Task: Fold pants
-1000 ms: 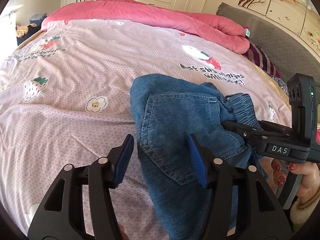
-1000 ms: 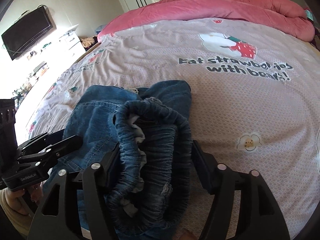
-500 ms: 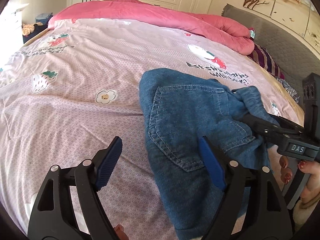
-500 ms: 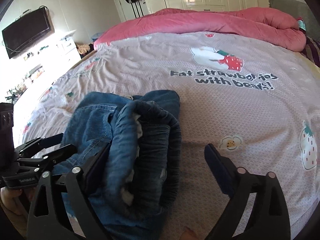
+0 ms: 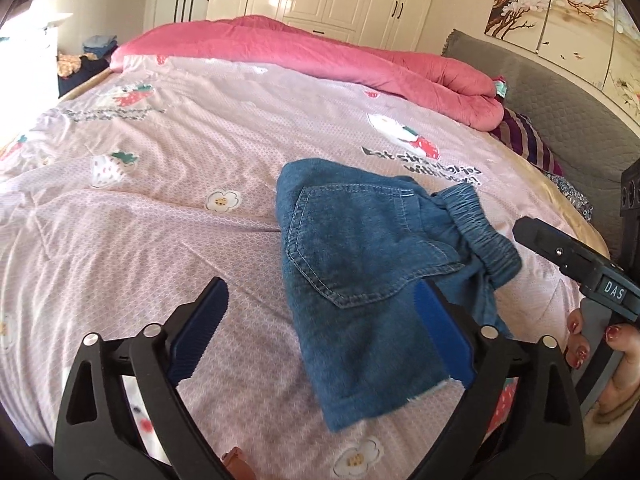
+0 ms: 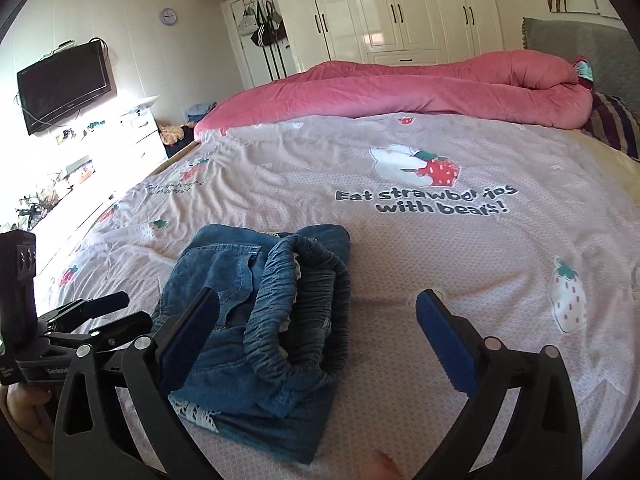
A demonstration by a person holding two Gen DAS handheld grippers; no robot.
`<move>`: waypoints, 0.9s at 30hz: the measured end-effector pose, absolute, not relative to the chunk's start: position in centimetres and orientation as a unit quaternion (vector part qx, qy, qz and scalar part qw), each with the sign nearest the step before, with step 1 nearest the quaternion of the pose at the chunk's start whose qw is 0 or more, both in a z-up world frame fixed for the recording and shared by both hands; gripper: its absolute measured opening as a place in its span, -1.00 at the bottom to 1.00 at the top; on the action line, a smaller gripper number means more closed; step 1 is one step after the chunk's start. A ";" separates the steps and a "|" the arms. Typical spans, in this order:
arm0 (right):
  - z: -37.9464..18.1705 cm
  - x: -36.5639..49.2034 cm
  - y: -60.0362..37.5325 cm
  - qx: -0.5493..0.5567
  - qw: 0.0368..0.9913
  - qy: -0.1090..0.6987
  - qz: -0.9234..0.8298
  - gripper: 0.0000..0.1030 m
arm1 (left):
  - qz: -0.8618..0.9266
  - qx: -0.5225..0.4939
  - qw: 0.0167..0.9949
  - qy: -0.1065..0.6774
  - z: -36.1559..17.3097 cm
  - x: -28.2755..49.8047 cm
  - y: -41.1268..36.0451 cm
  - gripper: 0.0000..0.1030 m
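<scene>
Folded blue denim pants (image 5: 360,248) lie on the pink strawberry bedsheet (image 5: 160,200), back pocket up and elastic waistband (image 6: 308,252) bunched at one end. My left gripper (image 5: 320,286) hovers over the pants' near edge. Its jaws are opening wide and the blue pads touch no cloth. My right gripper (image 6: 318,295) hangs above the waistband end. Its jaws are also opening, with the waistband lying loose below and between them. A right gripper finger (image 5: 536,236) shows at the right of the left wrist view, held by a hand (image 5: 616,356).
A rolled pink quilt (image 6: 400,88) lies across the far side of the bed. A grey headboard (image 5: 560,92) and a striped pillow (image 5: 524,140) stand at the right. White wardrobes (image 6: 400,12), a wall television (image 6: 64,84) and a cluttered dresser (image 6: 132,128) line the room's edges.
Both grippers opened wide and drew back and up from the pants. The right gripper let go of the waistband, which now rests on the bed.
</scene>
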State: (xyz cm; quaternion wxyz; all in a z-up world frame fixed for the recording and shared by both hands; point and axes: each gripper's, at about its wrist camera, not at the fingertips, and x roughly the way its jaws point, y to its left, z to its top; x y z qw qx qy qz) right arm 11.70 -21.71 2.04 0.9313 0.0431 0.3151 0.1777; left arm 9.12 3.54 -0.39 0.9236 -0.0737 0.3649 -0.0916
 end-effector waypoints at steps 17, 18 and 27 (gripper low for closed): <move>4.6 4.3 -22.5 0.039 0.936 0.302 0.175 0.91 | -0.074 -0.054 0.934 0.347 2.2 1.7 3.3 0.81; 4.7 3.9 -22.4 0.038 0.936 0.303 0.173 0.91 | -0.073 -0.052 0.933 0.348 2.1 1.4 3.4 0.81; 2.6 0.6 -22.4 0.034 0.927 0.331 0.173 0.91 | -0.065 -0.038 0.928 0.364 0.6 -1.5 2.6 0.82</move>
